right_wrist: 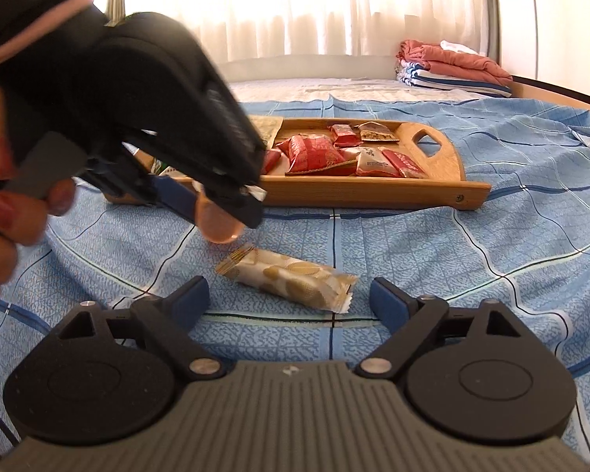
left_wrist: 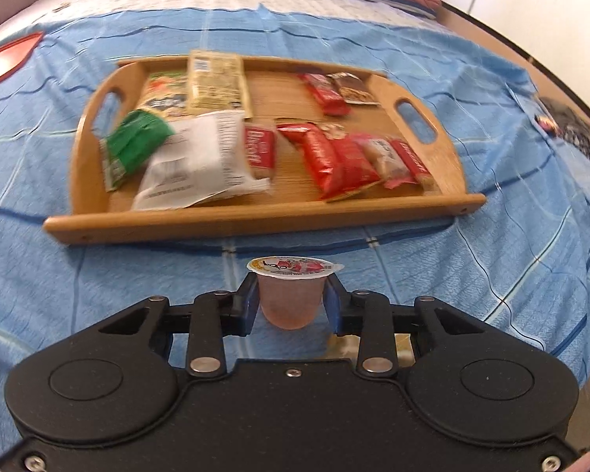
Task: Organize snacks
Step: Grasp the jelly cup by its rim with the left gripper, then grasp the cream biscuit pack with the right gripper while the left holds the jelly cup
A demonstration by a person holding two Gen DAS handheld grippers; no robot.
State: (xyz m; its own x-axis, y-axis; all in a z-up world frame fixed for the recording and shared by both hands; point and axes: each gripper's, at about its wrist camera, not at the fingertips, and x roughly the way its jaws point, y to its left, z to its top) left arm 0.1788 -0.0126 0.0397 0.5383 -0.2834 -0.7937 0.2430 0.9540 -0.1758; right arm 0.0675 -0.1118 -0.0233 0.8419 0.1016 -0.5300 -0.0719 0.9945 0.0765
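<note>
Blue checked bedsheet (left_wrist: 491,255) covers a bed, with white curtains (right_wrist: 314,8) glowing behind it. Held above the sheet, just short of the tray, is a small translucent pink jelly cup (left_wrist: 292,301) with a printed foil lid; the left gripper (left_wrist: 292,306) has its blue fingers (left_wrist: 244,308) clamped on the cup's sides. A cream wrapper with gold ovals (right_wrist: 291,281) lies on the sheet between the spread, empty fingers of the right gripper (right_wrist: 289,301). Beyond, a wooden tray (left_wrist: 255,224) with cut-out handles holds a green packet (left_wrist: 133,145), a white packet (left_wrist: 200,161), a beige packet (left_wrist: 218,82) and several red wrappers (left_wrist: 334,157). Motion blur makes most labels unreadable. From the right wrist view, the left gripper and the hand holding it hide the tray's left half. Folded pink and striped bedding (right_wrist: 452,65) sits at the far corner.
</note>
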